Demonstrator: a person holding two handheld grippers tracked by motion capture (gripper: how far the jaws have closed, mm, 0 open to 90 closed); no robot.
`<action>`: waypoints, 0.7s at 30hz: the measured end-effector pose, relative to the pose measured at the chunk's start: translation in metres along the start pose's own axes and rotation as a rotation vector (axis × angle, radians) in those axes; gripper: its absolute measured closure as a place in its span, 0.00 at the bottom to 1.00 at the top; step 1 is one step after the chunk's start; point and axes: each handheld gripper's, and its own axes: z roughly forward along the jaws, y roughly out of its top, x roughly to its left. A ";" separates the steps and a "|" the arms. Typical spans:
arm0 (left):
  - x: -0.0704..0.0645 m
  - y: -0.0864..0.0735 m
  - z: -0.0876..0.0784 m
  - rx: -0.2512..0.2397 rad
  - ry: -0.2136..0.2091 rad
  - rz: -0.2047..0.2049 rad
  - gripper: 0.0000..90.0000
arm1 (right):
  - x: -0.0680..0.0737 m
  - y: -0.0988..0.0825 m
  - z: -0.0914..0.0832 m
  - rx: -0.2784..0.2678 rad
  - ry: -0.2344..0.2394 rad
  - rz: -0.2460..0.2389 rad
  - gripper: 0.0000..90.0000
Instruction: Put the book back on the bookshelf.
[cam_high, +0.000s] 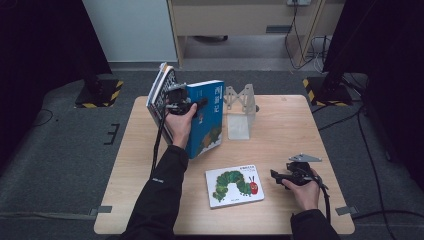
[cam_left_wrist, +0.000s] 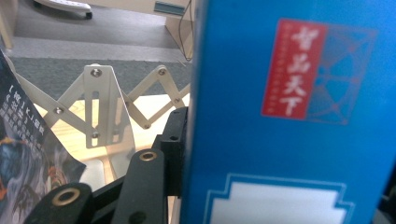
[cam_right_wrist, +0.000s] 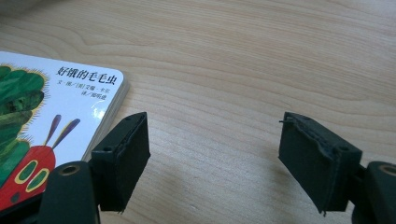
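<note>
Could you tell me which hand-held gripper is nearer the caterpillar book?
Right. The right hand-held gripper sits just beside the caterpillar book; the left hand-held gripper holds the blue book farther back.

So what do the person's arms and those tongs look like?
Both arms wear black sleeves. Each hand holds black tongs: the left tongs and the right tongs. The right tongs carry a grey three-cornered plate on top, and their pads are blocky, black and a bit frayed. A black cable trails from the left tongs.

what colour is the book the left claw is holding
Blue, with a red label; the book shows best in the left gripper view.
</note>
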 end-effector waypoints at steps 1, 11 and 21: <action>0.000 0.001 0.001 -0.002 0.004 -0.004 0.66 | -0.001 0.000 0.000 0.001 -0.001 -0.001 0.27; -0.005 0.013 0.025 -0.007 0.050 0.049 0.66 | -0.002 0.000 0.000 0.001 -0.005 -0.009 0.27; -0.006 0.007 0.027 -0.049 0.060 0.067 0.65 | -0.003 0.000 -0.001 -0.005 -0.006 -0.012 0.27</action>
